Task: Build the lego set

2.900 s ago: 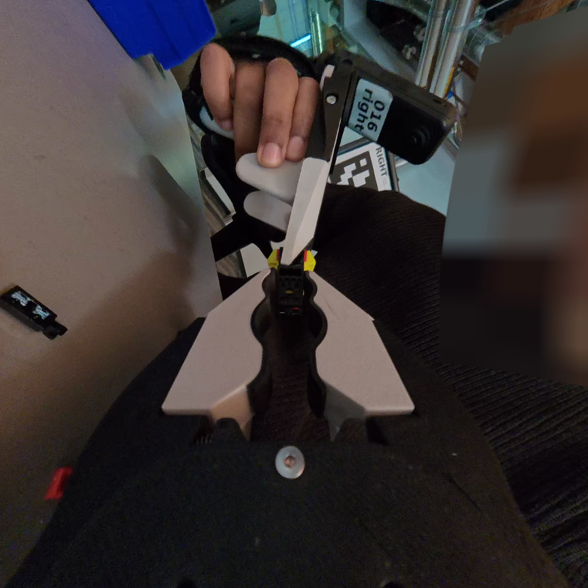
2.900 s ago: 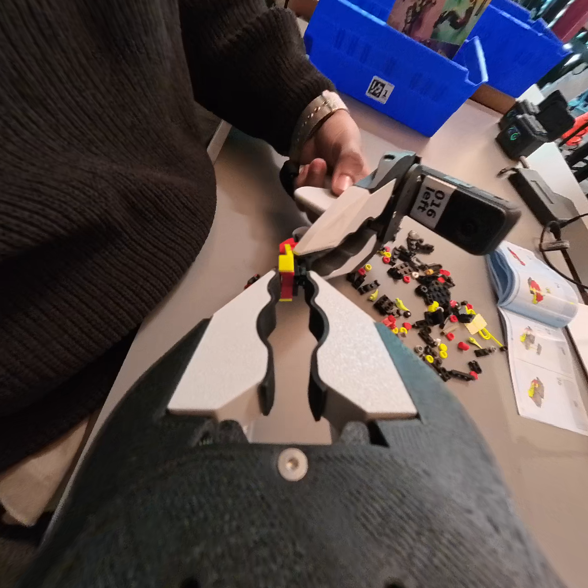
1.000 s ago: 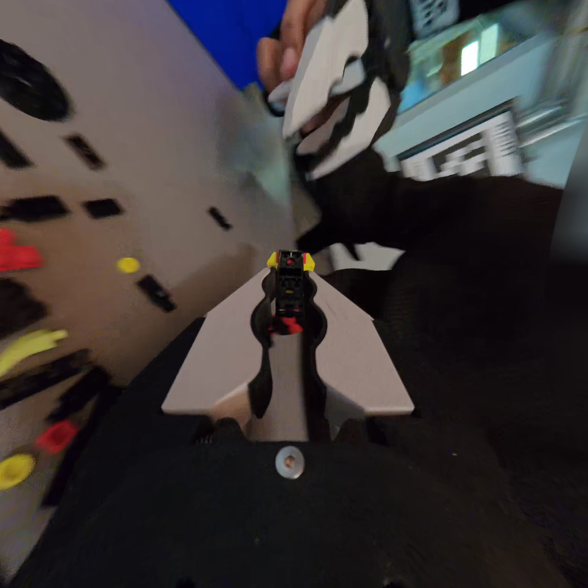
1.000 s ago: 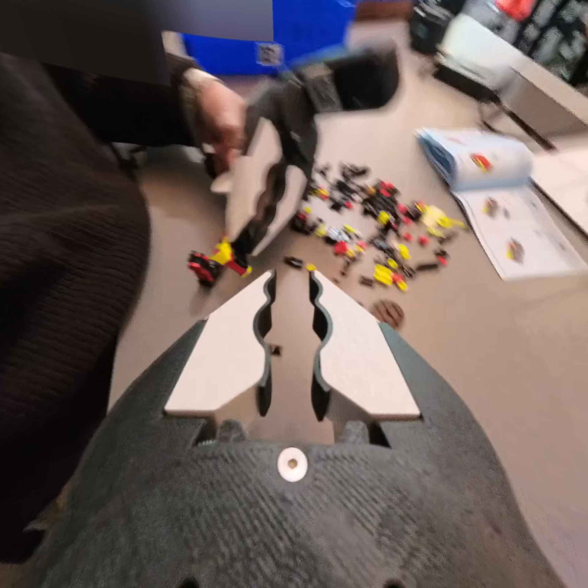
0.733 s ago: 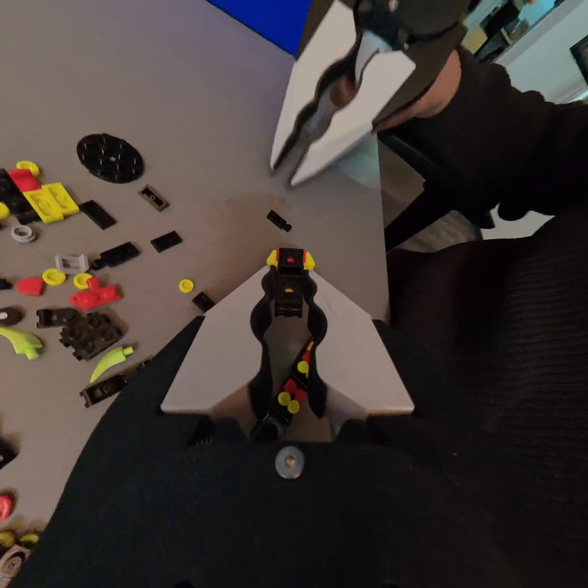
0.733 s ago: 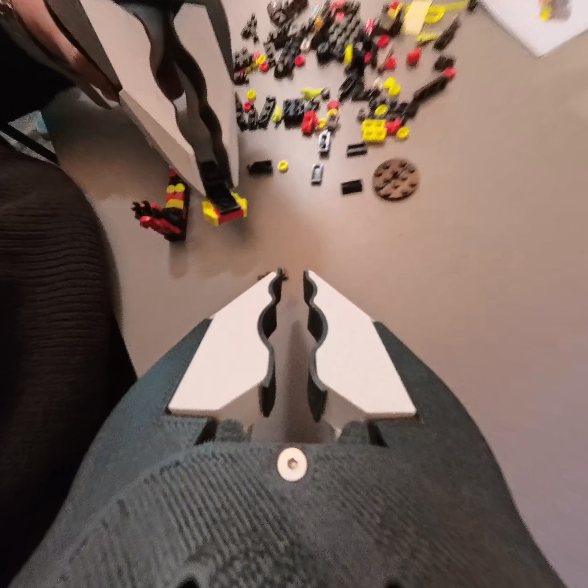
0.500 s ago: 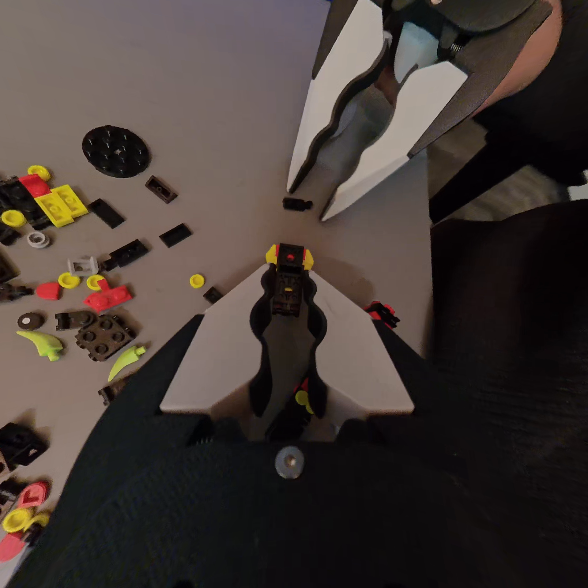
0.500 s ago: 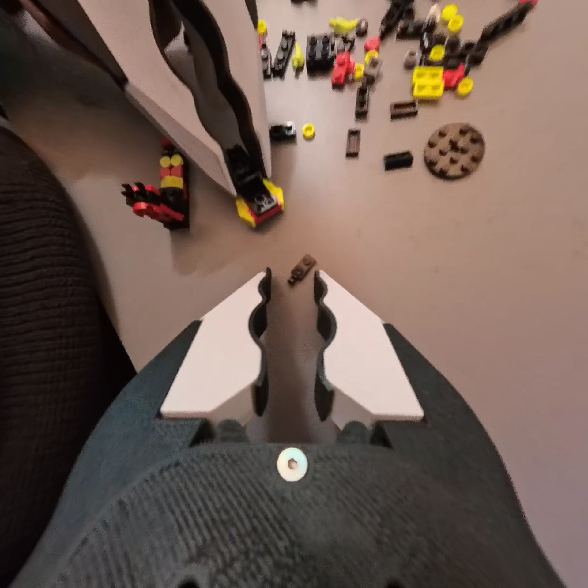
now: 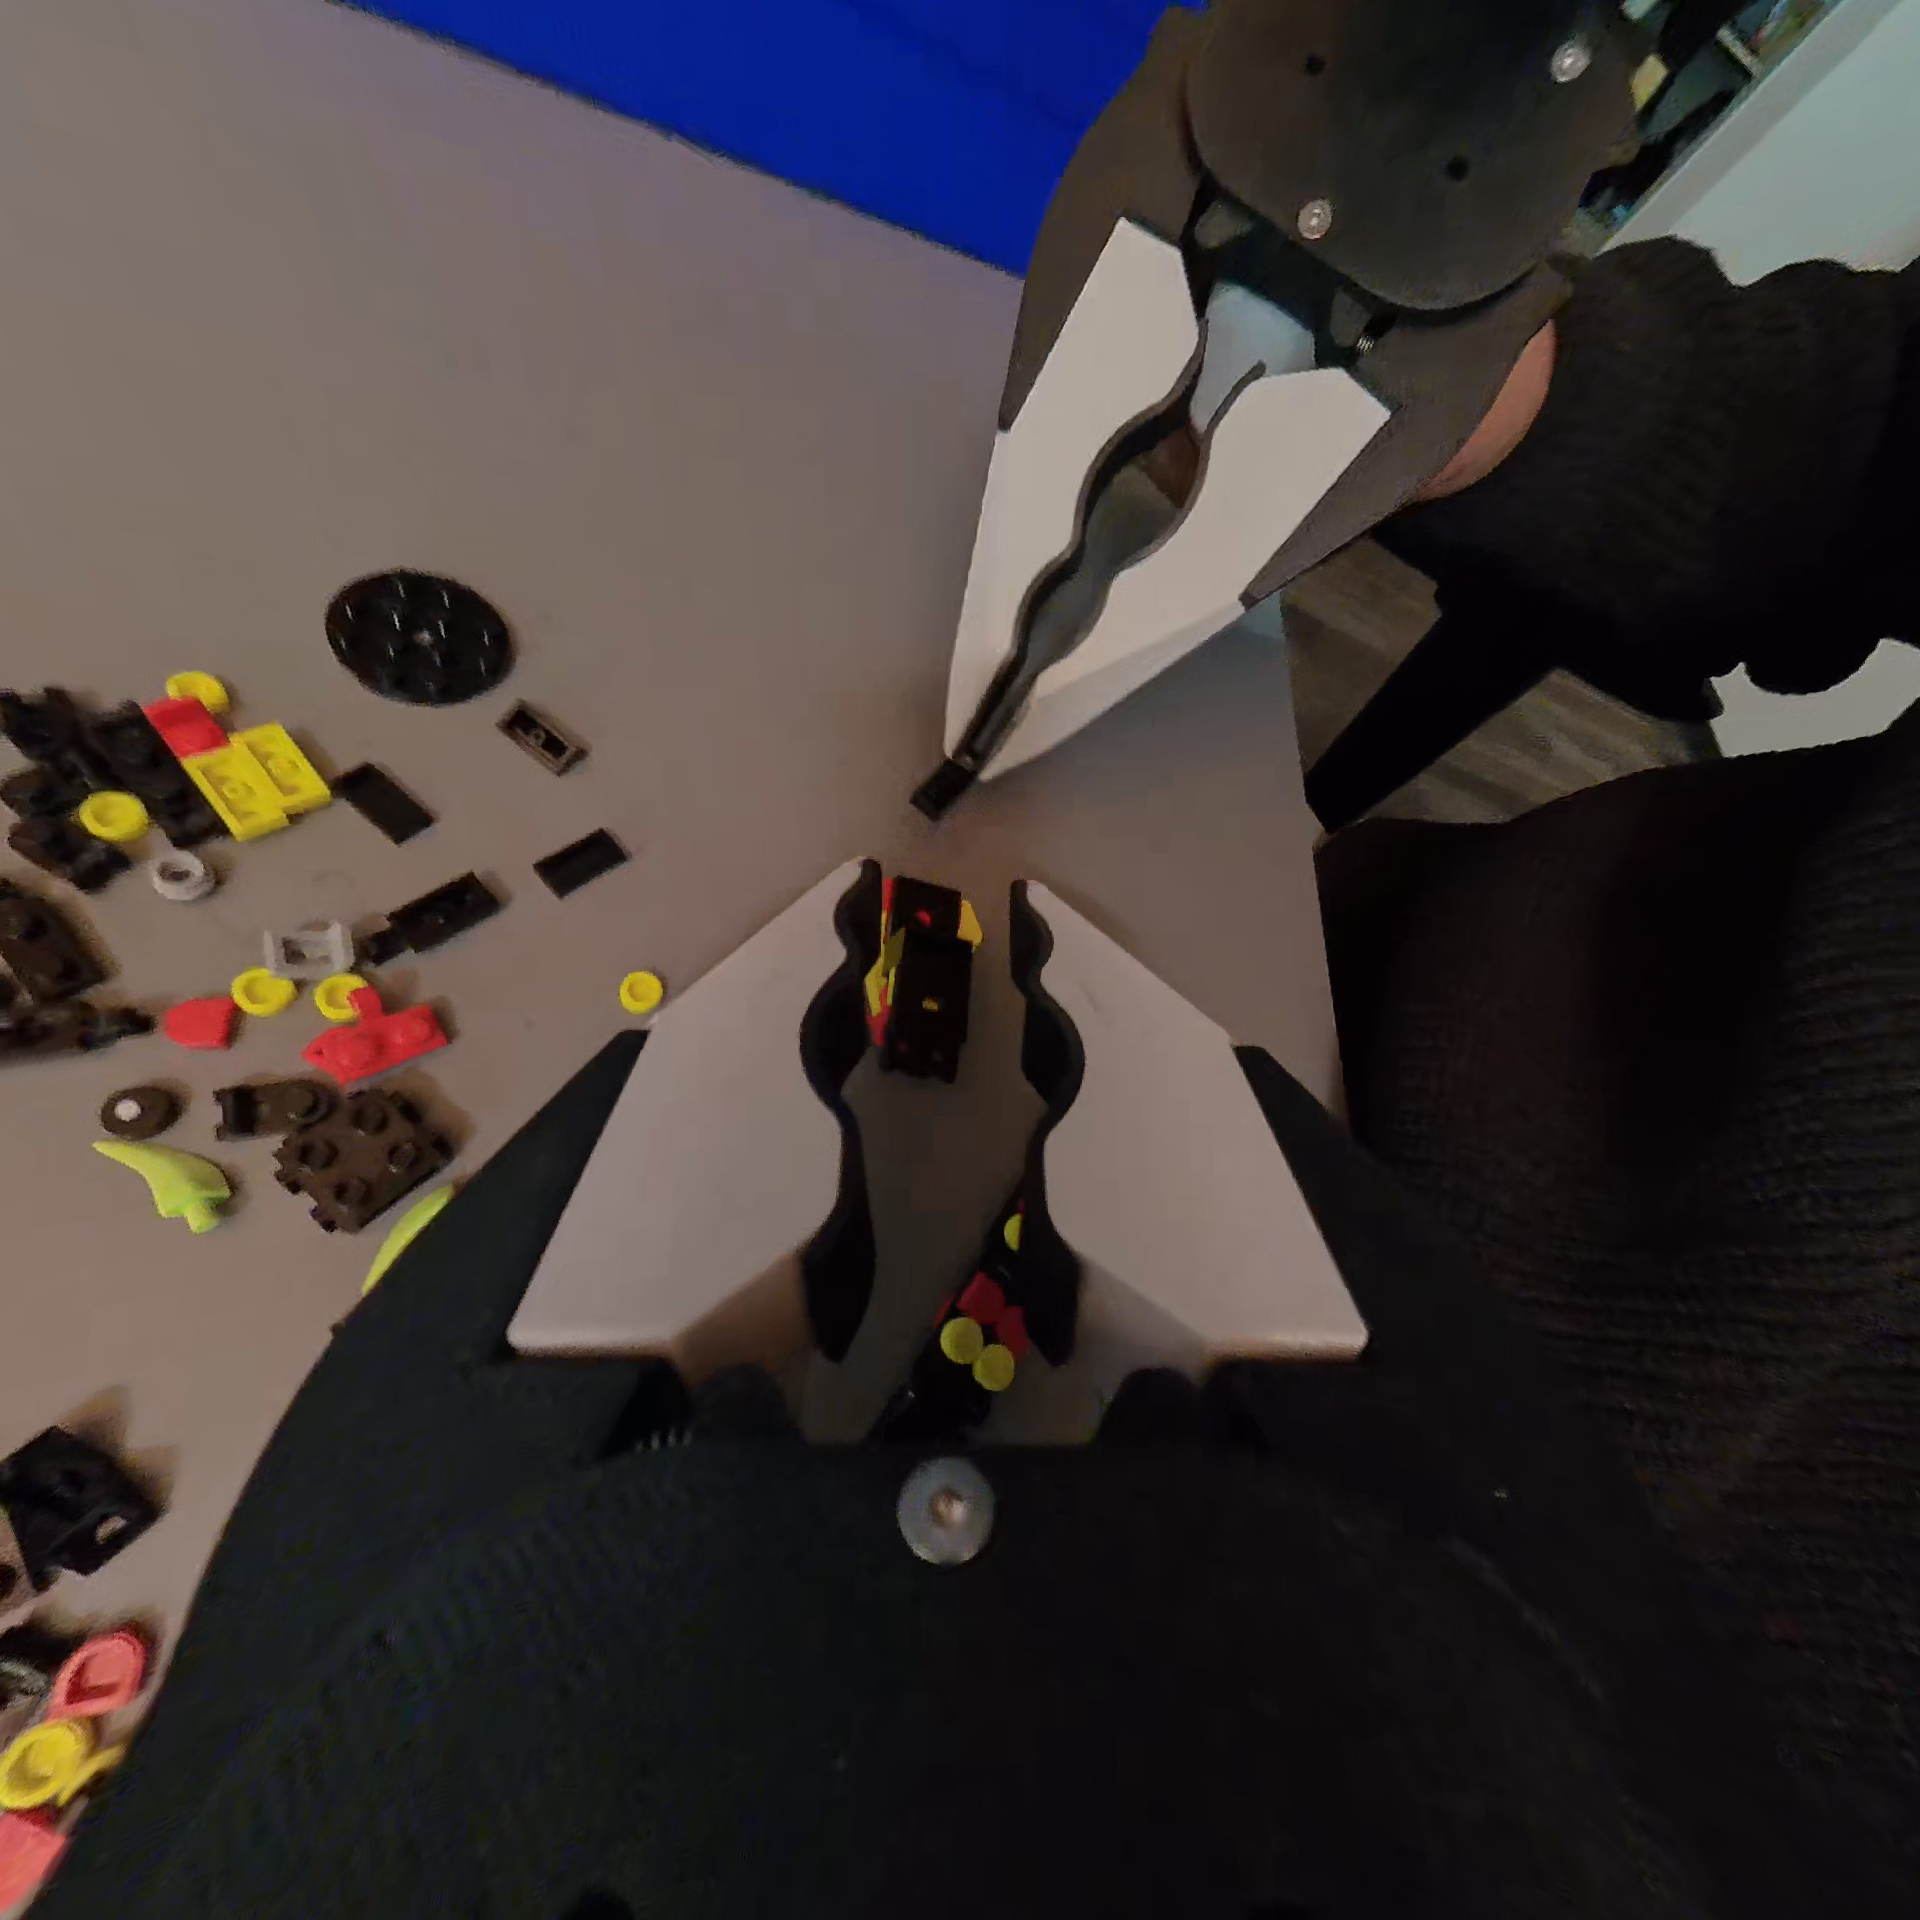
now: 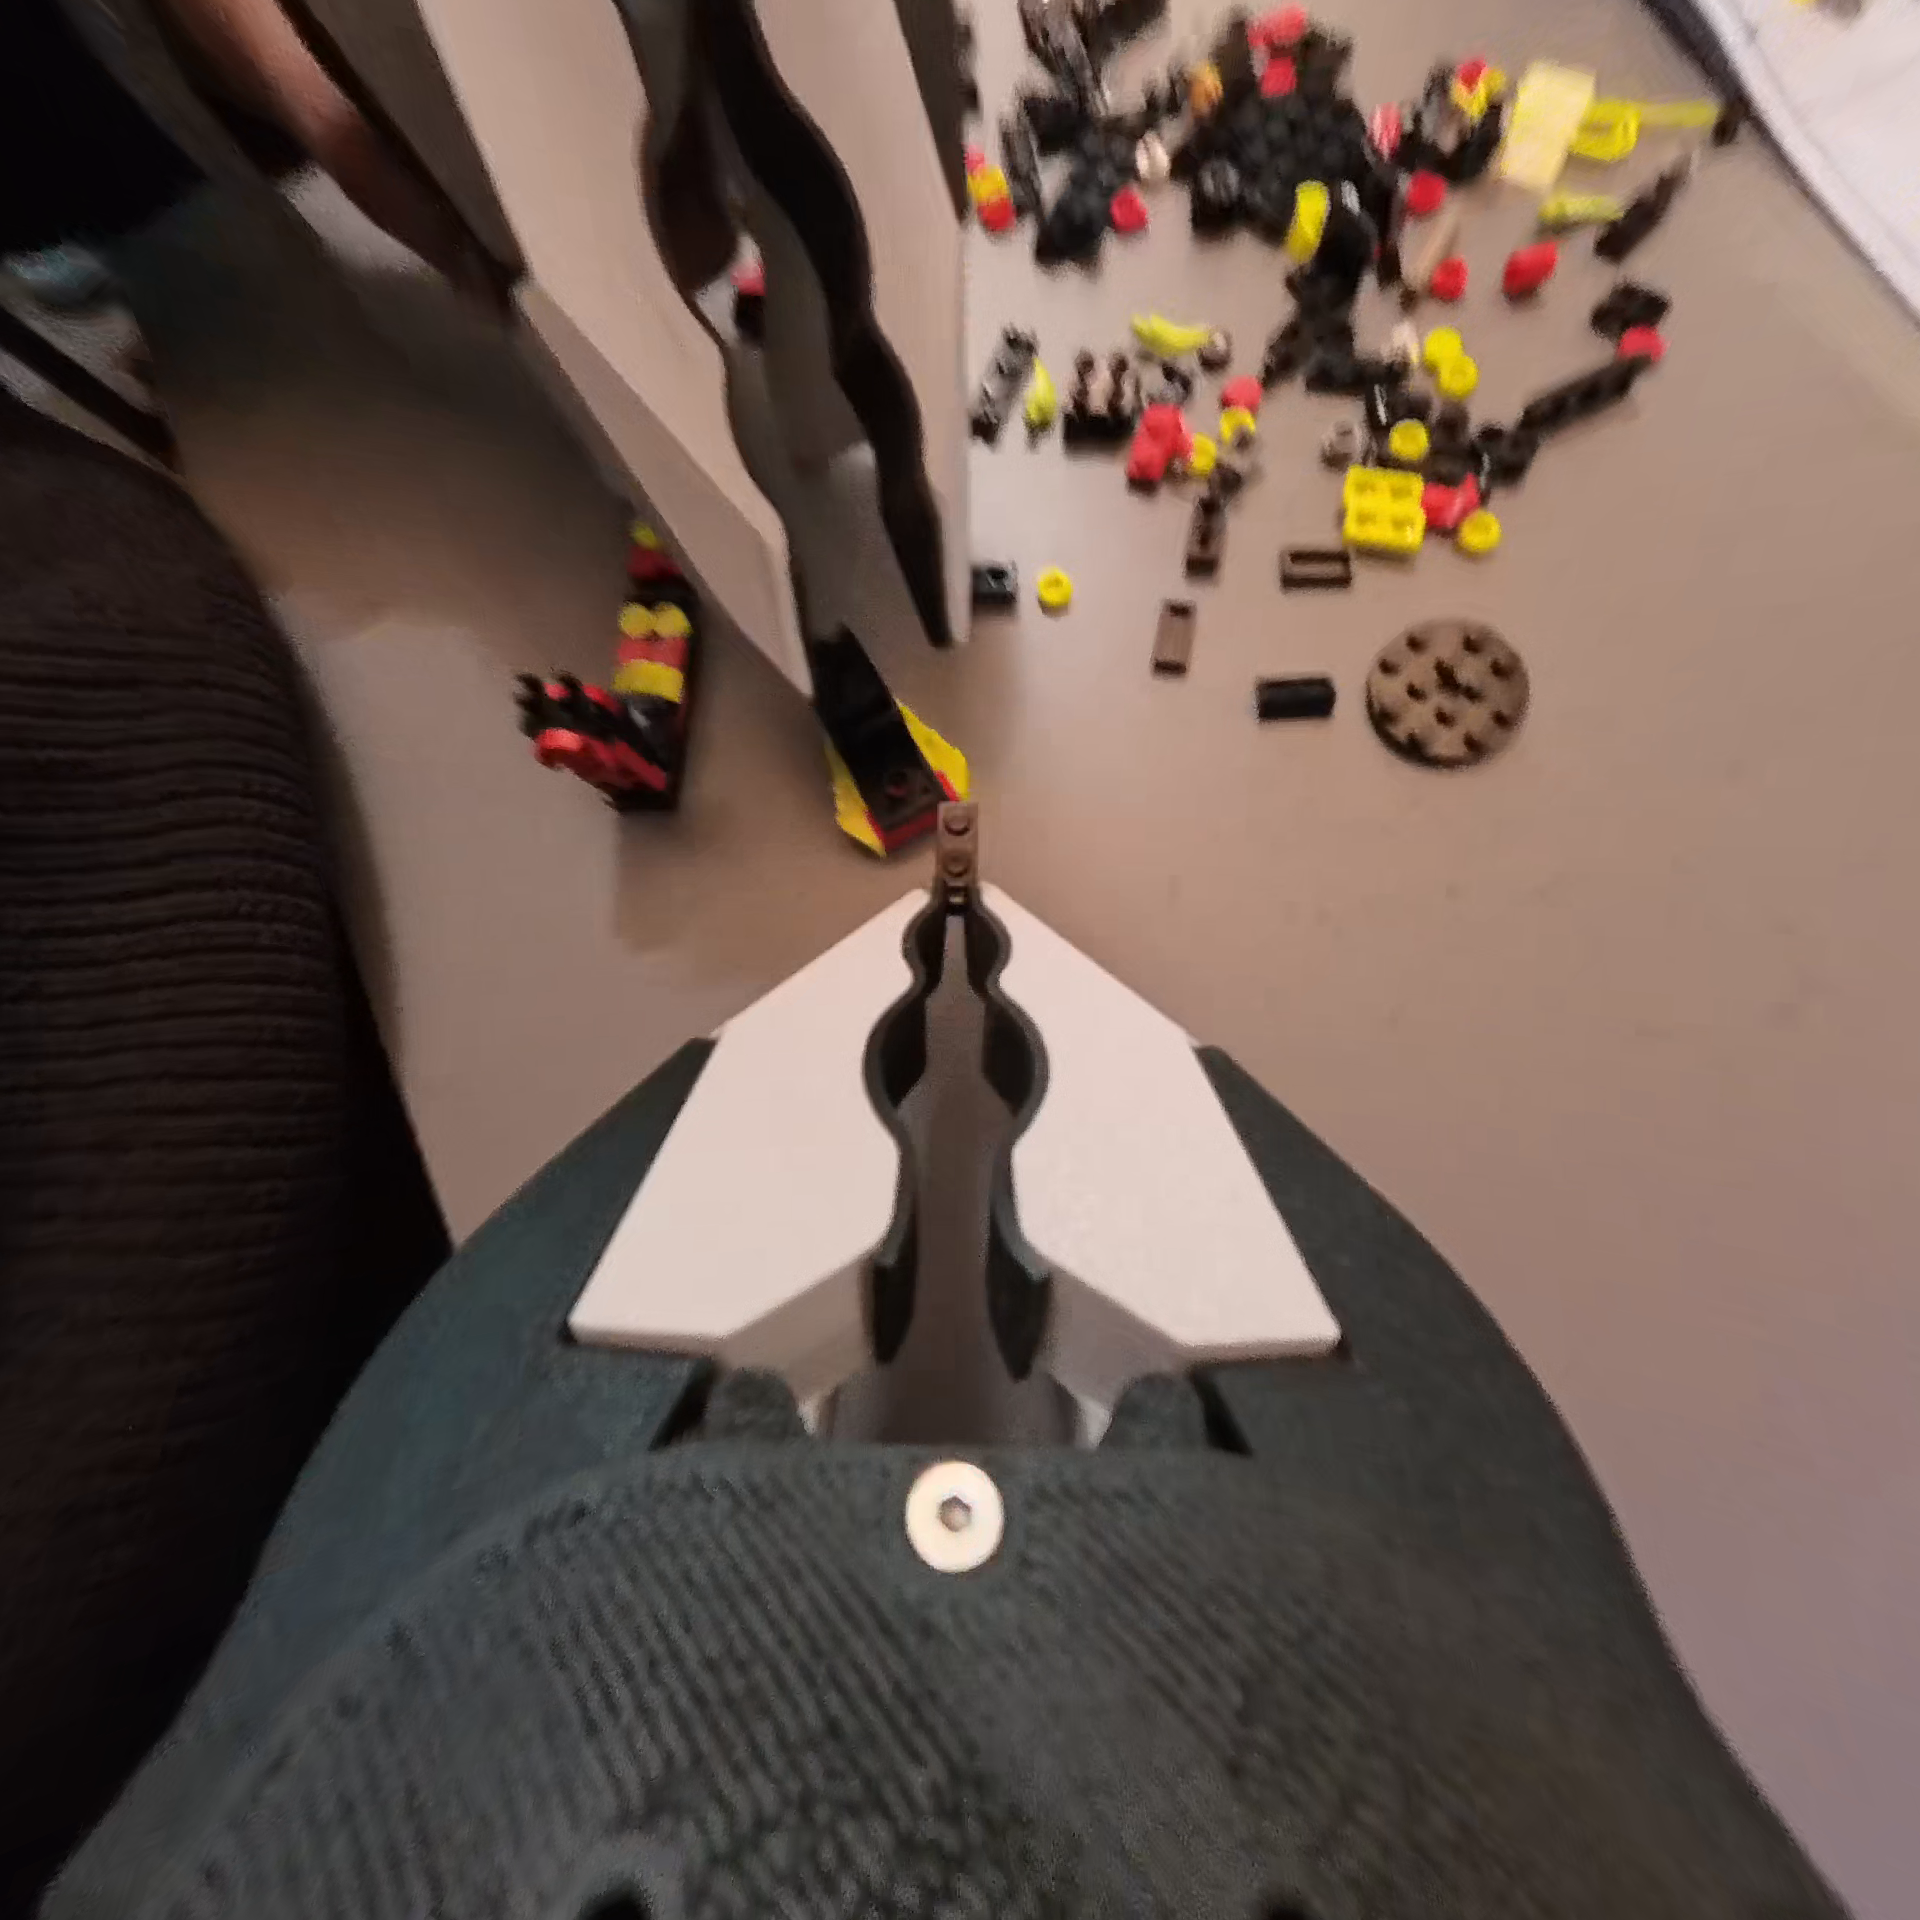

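My left gripper is open just above the grey table. A small black, yellow and red lego assembly lies loose between its fingers; it also shows in the right wrist view under the left gripper. My right gripper is shut on a small dark plate that sticks out past its tips, close to the assembly. In the left wrist view the right gripper points down with the plate at its tip. A second red, black and yellow sub-assembly lies to the left.
Several loose black, red and yellow pieces are spread over the table, with a round dark plate nearest. A blue bin stands at the back. The person's dark sleeve and the table edge are close by. My hands' fingertips stand some 4 cm from each other.
My left gripper has opened and let the assembly go onto the table. My right gripper has closed on the small dark plate that lay in front of its tips.
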Tool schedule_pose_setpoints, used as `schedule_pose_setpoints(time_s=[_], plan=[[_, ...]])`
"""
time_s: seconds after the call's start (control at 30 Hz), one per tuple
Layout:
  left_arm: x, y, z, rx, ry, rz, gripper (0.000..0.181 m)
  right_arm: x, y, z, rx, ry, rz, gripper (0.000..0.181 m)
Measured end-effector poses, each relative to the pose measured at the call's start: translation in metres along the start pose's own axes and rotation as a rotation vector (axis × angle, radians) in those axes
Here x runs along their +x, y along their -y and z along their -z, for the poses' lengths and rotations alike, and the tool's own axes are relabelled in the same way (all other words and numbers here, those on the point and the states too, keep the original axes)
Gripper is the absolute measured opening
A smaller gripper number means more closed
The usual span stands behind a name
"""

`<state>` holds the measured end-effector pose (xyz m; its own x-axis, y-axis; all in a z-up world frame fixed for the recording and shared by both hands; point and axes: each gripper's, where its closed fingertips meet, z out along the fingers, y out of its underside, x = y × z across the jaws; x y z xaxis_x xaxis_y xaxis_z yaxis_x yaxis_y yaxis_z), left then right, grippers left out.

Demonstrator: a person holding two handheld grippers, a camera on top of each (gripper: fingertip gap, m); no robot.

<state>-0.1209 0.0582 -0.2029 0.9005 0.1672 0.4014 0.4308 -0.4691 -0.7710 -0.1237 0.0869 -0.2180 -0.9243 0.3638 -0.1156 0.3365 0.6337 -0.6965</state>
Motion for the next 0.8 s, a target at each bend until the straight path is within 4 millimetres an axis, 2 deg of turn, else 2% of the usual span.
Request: schedule_pose_setpoints(time_s=[0.03,0.13,0.4,0.8], plan=[[0.002,0.003,0.001,0.014,-0.002,-0.025,0.022,-0.006,0.007,0.002,0.039,0.033,0.001,0.001],[0.012,0.009,0.001,0.042,-0.004,-0.102,0.019,-0.019,0.022,0.007,0.124,0.123,-0.023,0.001],[0.025,0.011,-0.002,0.043,0.030,-0.277,0.006,-0.031,0.033,0.017,0.223,0.335,-0.221,0.001],[0.032,0.018,0.002,0.094,-0.020,-0.257,0.007,-0.038,0.036,0.019,0.249,0.474,-0.347,0.000]])
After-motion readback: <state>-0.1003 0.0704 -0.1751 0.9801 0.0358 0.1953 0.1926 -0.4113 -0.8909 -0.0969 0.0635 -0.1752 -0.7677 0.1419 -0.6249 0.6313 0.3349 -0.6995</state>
